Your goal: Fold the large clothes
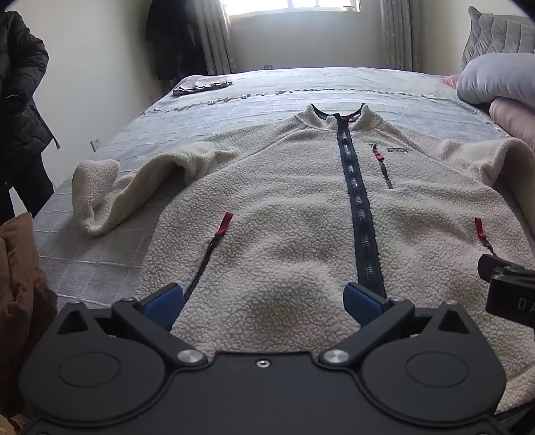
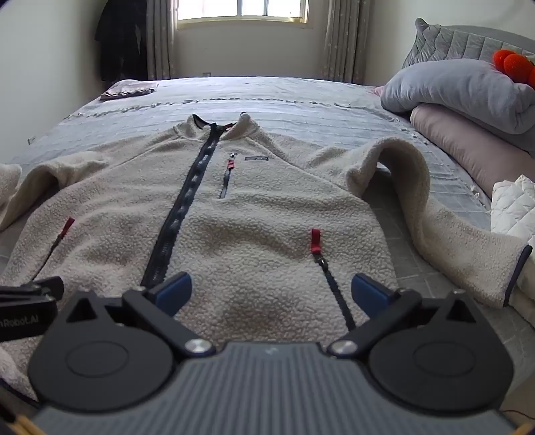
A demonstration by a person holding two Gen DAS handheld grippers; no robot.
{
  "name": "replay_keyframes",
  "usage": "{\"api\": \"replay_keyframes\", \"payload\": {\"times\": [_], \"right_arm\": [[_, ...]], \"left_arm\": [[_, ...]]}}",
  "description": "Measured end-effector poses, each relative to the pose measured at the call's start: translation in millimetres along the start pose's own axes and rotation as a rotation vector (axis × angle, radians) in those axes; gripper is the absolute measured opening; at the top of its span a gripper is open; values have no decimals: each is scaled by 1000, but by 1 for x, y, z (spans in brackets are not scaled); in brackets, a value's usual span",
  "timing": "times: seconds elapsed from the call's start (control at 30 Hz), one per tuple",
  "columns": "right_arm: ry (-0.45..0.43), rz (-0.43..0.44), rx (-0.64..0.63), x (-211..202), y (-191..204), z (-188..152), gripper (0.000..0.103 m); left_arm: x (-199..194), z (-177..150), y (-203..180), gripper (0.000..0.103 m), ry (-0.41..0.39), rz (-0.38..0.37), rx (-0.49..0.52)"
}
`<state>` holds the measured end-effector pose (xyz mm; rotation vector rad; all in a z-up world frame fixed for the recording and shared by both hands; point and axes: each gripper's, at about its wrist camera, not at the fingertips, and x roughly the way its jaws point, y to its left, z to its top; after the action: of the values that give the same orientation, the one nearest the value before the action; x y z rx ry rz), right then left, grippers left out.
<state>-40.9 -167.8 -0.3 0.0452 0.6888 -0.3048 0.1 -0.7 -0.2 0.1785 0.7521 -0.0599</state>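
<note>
A cream fleece jacket (image 1: 284,207) lies front-up and zipped on the grey bed (image 1: 234,100), collar toward the window. Over the jacket's hem, the left hand-held gripper (image 1: 264,299) hangs spread wide, holding nothing; beside it, the right hand-held gripper (image 2: 271,291) is equally wide apart and empty.

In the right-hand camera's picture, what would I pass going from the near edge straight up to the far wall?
Right gripper, jaws open → fleece jacket → its collar → bare grey bedspread → window.
</note>
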Motion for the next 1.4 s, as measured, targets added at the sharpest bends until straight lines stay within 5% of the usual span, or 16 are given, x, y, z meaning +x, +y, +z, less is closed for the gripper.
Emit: {"api": "replay_keyframes", "payload": {"times": [1.4], "right_arm": [[16, -1, 15, 6, -6, -2, 103]], "left_arm": [[1, 2, 7, 103, -21, -4, -13]]}}
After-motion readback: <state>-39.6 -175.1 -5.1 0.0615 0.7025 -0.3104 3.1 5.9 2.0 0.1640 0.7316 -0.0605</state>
